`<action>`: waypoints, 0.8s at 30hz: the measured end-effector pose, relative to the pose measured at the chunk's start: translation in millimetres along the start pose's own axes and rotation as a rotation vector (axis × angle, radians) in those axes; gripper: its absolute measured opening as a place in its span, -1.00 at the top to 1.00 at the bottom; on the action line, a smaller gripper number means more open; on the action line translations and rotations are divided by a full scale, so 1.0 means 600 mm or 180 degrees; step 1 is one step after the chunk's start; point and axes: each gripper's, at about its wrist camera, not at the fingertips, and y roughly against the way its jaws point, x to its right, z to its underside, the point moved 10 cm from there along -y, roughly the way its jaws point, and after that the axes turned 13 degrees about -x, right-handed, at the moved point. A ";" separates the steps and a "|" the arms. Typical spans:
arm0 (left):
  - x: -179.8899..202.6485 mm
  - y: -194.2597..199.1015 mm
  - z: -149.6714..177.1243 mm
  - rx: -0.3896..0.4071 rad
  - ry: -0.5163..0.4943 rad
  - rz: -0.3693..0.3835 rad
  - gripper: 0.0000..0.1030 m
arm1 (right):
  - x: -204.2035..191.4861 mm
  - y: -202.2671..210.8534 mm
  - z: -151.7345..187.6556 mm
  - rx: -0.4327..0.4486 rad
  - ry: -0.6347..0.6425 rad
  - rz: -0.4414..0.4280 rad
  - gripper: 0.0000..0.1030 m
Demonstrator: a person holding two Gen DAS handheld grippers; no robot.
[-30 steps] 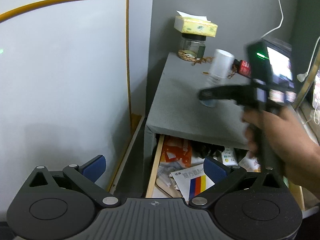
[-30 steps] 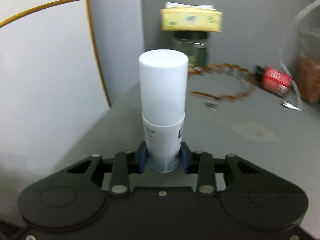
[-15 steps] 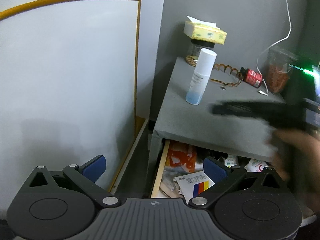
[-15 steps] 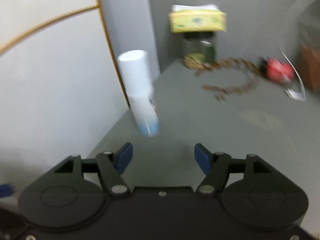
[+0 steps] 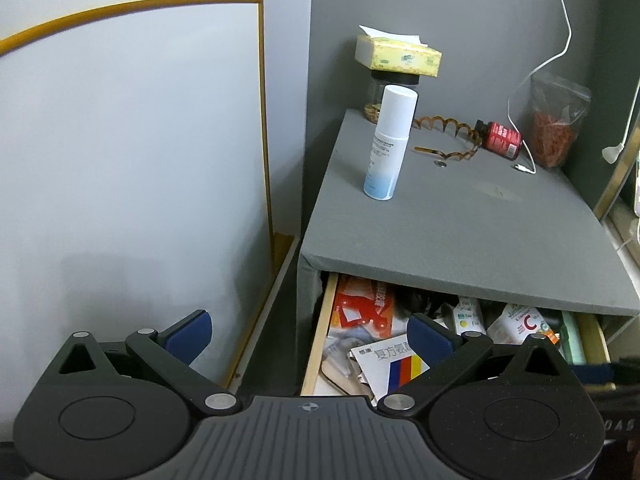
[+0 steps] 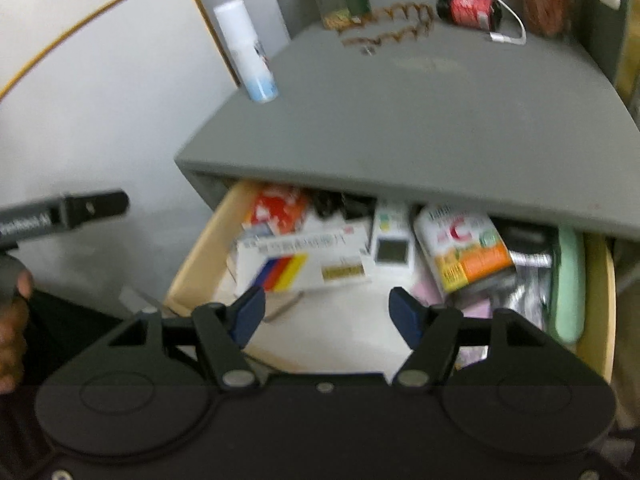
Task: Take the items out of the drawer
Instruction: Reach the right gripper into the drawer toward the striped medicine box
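- So, nearest up: right hand-held gripper (image 6: 326,314) hangs over the open drawer (image 6: 192,264), blue pads spread apart, nothing between them.
- Left hand-held gripper (image 5: 308,330) sits at the drawer's left side, also wide open and holding nothing.
- Inside the drawer: a white medicine box (image 6: 300,262) with blue-red-yellow stripes, an orange-labelled vitamin bottle (image 6: 464,248) lying on its side, and a mint green case (image 6: 568,284) along the right wall.
- Up on the grey desk (image 5: 460,236), the white spray bottle (image 5: 389,142) stands upright near the left edge.
- Behind it, a tissue box (image 5: 398,56) rests on a jar.
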 end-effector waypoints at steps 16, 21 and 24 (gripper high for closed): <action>-0.031 0.001 -0.002 -0.0017 0.0246 -0.0018 -1.00 | -0.010 -0.070 -0.030 -0.0420 -0.0422 -0.0225 -0.32; -0.039 0.001 -0.002 -0.0019 0.0290 -0.0016 -1.00 | -0.055 -0.125 -0.070 -0.0617 -0.0378 -0.0311 -0.28; -0.045 0.001 -0.003 -0.0016 0.0335 -0.0011 -1.00 | -0.101 -0.136 -0.077 -0.0618 0.0377 -0.0045 -0.28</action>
